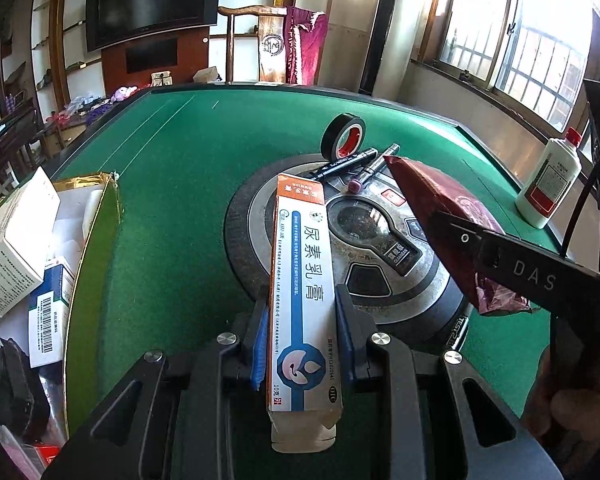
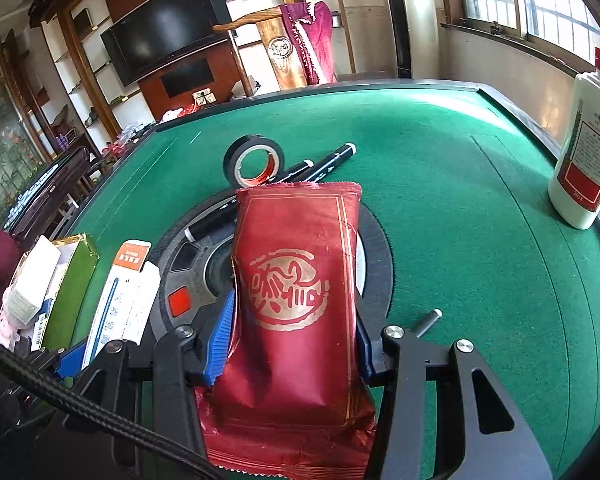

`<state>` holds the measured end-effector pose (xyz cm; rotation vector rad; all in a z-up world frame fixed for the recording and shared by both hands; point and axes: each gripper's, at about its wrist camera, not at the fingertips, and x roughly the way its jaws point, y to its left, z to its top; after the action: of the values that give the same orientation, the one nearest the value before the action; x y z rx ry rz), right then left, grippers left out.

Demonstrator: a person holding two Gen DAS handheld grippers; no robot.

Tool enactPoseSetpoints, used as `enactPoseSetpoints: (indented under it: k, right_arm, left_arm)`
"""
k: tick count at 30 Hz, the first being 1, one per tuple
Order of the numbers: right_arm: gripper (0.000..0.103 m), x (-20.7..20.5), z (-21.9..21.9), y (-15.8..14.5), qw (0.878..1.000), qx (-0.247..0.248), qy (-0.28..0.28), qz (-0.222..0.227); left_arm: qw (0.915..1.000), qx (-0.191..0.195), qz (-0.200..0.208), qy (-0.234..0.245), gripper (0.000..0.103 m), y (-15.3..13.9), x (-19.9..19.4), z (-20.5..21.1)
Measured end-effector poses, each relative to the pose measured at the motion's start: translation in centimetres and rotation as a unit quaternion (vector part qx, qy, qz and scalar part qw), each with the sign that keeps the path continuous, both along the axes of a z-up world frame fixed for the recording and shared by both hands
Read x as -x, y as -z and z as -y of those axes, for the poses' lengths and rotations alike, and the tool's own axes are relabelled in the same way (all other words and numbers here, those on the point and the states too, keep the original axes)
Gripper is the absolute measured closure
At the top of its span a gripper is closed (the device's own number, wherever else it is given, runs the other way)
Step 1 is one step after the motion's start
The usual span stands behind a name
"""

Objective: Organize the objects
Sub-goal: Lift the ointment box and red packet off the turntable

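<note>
My left gripper is shut on a long white-and-orange ointment box, held above the round metal centre panel of the green table. My right gripper is shut on a dark red foil packet with a gold seal; that packet also shows in the left wrist view. The ointment box shows at the left of the right wrist view. A black tape roll and two black markers lie past the panel.
An open gold-and-green box at the table's left edge holds a white carton, a blue-and-white carton and other items. A white bottle with a red cap stands at the right edge. A small metal pin lies on the felt.
</note>
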<state>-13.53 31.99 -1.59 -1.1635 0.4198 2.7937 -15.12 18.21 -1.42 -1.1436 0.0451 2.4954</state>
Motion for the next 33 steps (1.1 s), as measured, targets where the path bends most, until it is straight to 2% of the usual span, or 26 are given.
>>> enactPoseSetpoints:
  k: [24, 33]
  right_arm:
    - [0.055, 0.1, 1.5, 0.7, 1.0, -0.002, -0.019, 0.01]
    - [0.055, -0.5, 1.3, -0.3, 1.0, 0.012, -0.015, -0.005]
  left_arm:
    - [1.0, 0.002, -0.009, -0.001, 0.079, -0.4, -0.3, -0.1]
    - [0.9994, 0.002, -0.033, -0.007, 0.079, -1.4, -1.8, 0.3]
